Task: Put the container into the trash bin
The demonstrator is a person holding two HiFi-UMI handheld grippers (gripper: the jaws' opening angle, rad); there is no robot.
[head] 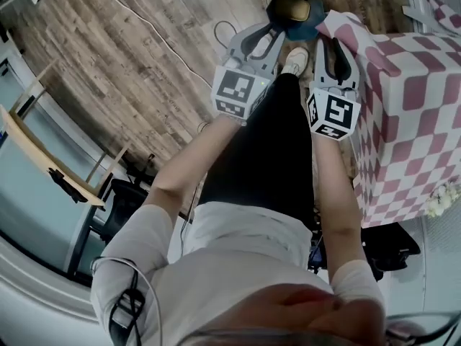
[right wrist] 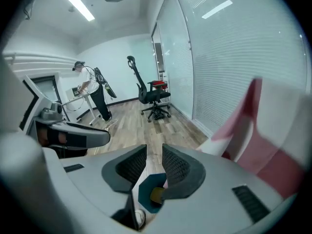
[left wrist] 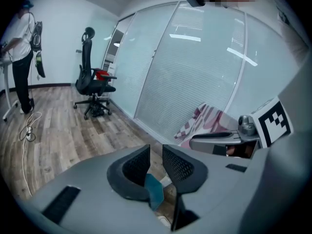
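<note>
With the container (head: 293,9) apparently lying inside the bin (head: 314,24) at top centre, the drop looks done — left gripper (left wrist: 156,155) and right gripper (right wrist: 153,157) both stand slightly parted, empty — so the next move is only to pull clear.

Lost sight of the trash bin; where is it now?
In the head view, the trash bin sits on the floor at top centre, beyond the left claw and right claw, beside the checked tablecloth.

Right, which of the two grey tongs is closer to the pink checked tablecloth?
The right tongs, beside the pink checked tablecloth; the left tongs are farther off, beyond the black trouser leg.
</note>
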